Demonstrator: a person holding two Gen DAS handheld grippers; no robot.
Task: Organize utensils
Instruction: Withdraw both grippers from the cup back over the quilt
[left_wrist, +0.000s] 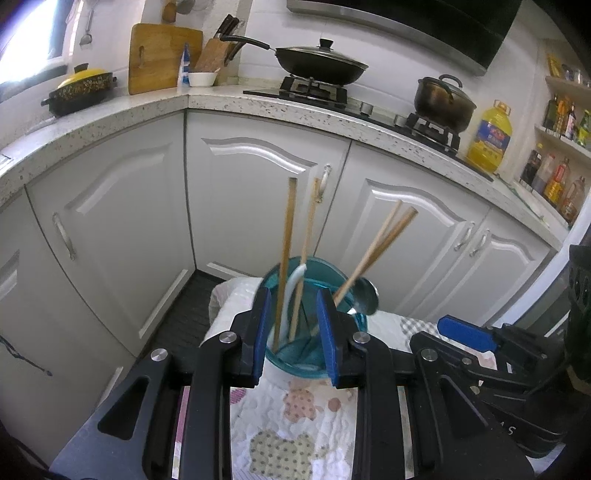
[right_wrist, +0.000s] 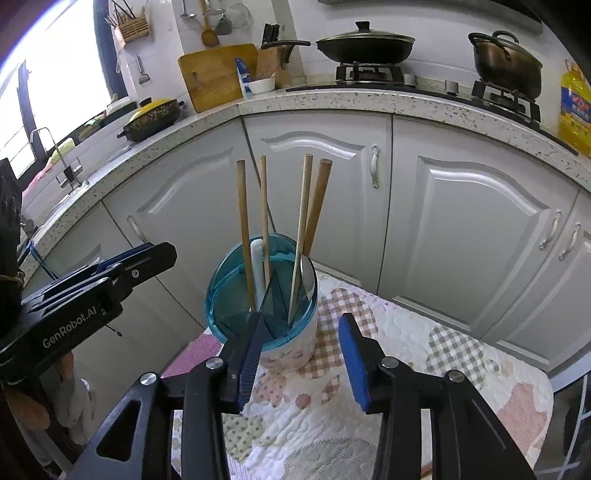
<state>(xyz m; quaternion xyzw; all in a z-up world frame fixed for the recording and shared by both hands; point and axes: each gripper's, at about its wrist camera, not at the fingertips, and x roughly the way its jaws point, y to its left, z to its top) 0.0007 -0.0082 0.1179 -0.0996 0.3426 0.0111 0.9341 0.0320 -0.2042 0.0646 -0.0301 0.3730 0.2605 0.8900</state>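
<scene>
left hand-held gripper (left_wrist: 291, 332) — parted, empty | right hand-held gripper (right_wrist: 303, 363) — parted, empty | utensil holder (right_wrist: 291, 343) upright

Teal holder (right_wrist: 236, 321), patchwork pastel cloth (right_wrist: 424, 354)

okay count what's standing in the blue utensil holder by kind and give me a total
Wooden chopsticks: 4
White spoon: 1
Metal spoon: 1
Total: 6 in the utensil holder
</scene>
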